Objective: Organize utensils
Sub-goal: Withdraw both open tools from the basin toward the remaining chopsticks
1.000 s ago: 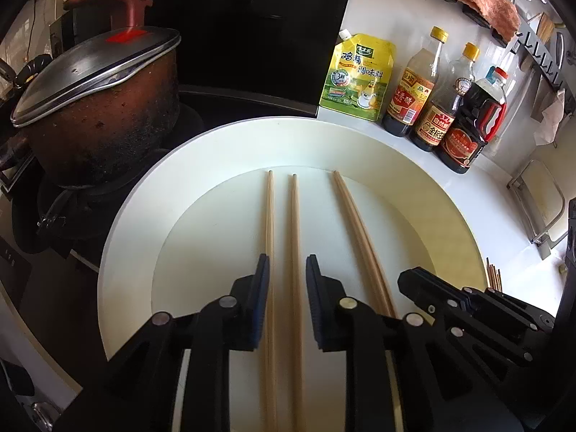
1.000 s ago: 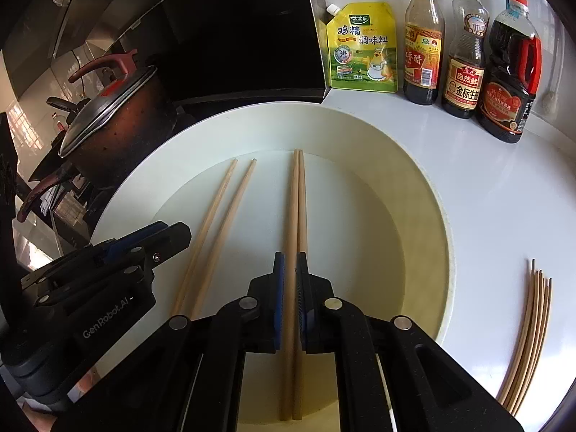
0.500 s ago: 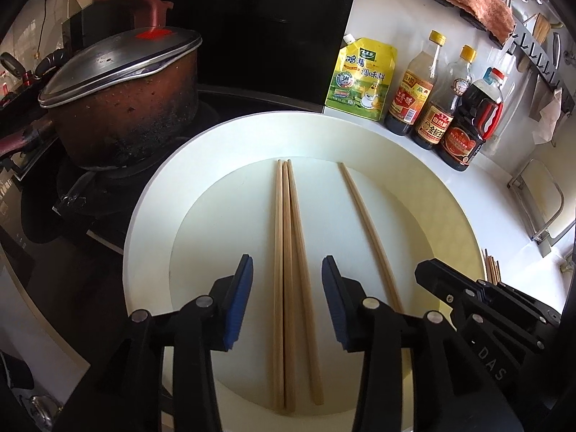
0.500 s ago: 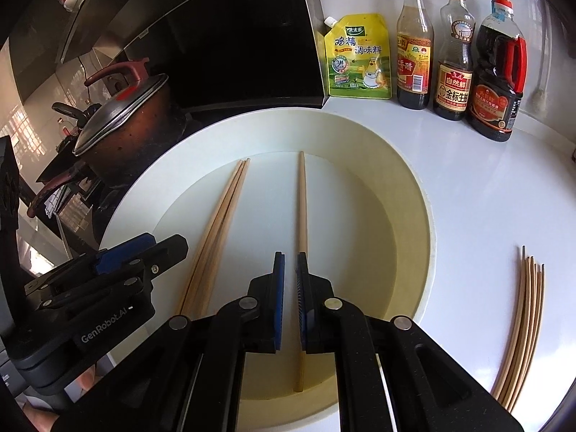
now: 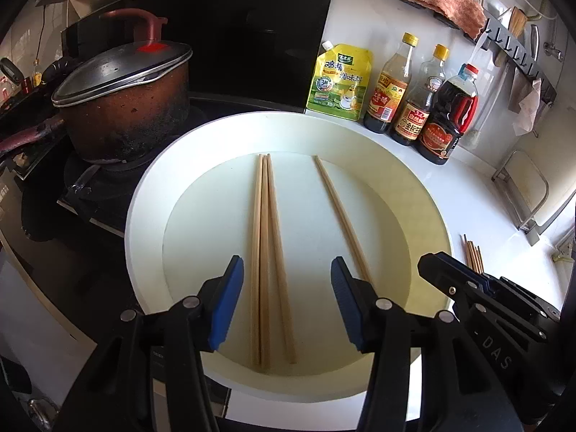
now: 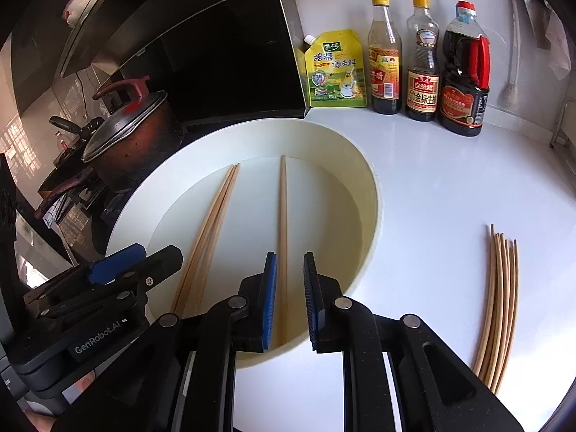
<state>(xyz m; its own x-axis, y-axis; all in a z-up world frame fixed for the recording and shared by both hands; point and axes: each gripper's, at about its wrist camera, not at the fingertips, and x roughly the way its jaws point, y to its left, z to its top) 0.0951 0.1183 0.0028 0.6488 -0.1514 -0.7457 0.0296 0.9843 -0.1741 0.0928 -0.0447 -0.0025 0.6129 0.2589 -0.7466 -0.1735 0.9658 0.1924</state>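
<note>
Left gripper (image 5: 286,297), jaws just widened, hangs released over three chopsticks (image 5: 264,252) lying together in the white tray (image 5: 144,216). Right gripper (image 6: 289,297), just parting, straddles a single chopstick (image 6: 283,216). More sticks (image 6: 498,306) lie on the tabletop (image 6: 450,187).

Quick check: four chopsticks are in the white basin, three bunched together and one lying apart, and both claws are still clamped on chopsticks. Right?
Not quite. The four chopsticks lie in the white basin as you say, the bundle of three and the single chopstick apart. But the left claw and right claw have just been opening; neither pinches anything, as both wrist views show.
</note>
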